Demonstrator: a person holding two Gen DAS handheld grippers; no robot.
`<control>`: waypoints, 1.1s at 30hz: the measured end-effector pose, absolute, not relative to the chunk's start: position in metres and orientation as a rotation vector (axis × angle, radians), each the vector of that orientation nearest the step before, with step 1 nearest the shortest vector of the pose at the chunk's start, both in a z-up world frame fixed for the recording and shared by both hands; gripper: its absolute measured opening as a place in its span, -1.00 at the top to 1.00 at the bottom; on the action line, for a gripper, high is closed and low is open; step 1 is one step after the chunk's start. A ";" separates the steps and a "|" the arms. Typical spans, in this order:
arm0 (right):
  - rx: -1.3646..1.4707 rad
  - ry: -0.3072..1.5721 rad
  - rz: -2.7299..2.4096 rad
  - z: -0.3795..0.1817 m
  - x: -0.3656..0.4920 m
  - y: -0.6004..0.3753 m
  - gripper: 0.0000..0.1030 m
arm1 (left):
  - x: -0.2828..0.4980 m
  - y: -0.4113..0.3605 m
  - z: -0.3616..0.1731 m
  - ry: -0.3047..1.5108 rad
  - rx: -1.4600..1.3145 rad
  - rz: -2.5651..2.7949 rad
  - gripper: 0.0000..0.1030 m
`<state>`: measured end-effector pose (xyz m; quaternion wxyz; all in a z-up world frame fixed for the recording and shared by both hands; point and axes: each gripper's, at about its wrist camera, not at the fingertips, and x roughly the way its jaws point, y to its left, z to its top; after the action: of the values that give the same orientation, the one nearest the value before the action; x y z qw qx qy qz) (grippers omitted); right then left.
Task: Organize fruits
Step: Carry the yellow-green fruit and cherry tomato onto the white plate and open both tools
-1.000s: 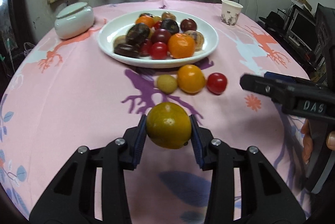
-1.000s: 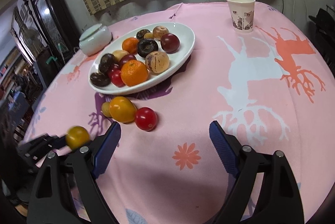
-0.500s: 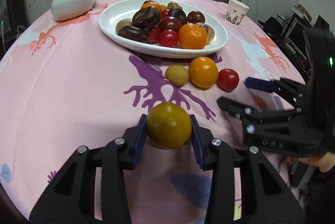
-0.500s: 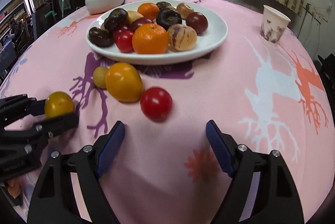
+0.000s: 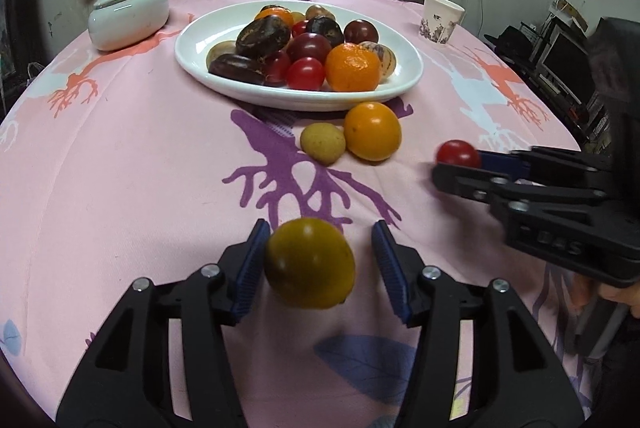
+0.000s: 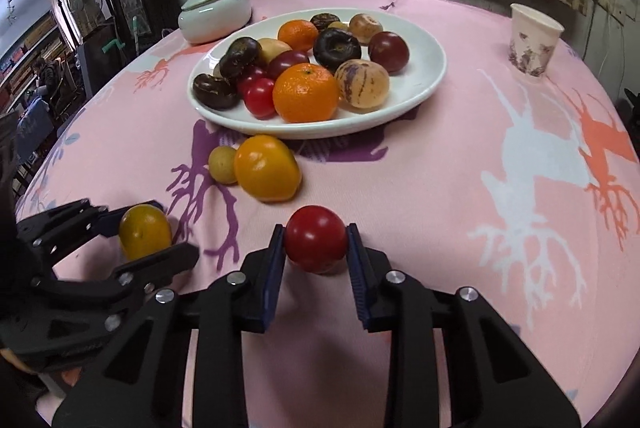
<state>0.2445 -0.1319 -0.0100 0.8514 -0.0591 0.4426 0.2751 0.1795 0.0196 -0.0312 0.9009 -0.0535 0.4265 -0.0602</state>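
Left gripper (image 5: pixel 318 260): jaws parted, left pad touching a yellow-green fruit (image 5: pixel 309 263), a gap at the right pad; whether the fruit rests on the bench (image 5: pixel 132 156) cannot be told. Right gripper (image 6: pixel 316 242): closed on a red tomato (image 6: pixel 315 238). White plate (image 6: pixel 416 88): heaped with mixed fruit. Just beside its near rim: orange fruit (image 6: pixel 267 168) touching a small tan fruit (image 6: pixel 223 164).

Left gripper (image 5: pixel 318 260) parted, right gripper (image 6: pixel 316 242) clamped.
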 end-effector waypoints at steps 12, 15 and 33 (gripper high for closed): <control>-0.051 0.836 0.620 0.019 0.208 -0.163 0.40 | 0.175 0.020 -0.030 0.879 -0.088 -0.107 0.23; -0.062 0.826 0.631 0.022 0.203 -0.161 0.40 | 0.176 0.022 -0.032 0.885 -0.098 -0.113 0.22; -0.059 0.799 0.645 0.031 0.200 -0.162 0.40 | 0.154 0.022 -0.015 0.868 -0.027 -0.050 0.24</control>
<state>0.1997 -0.1623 0.0306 0.8707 -0.0281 0.3820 0.3084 0.1536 0.0220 -0.0150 0.9069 -0.0129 0.4206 -0.0240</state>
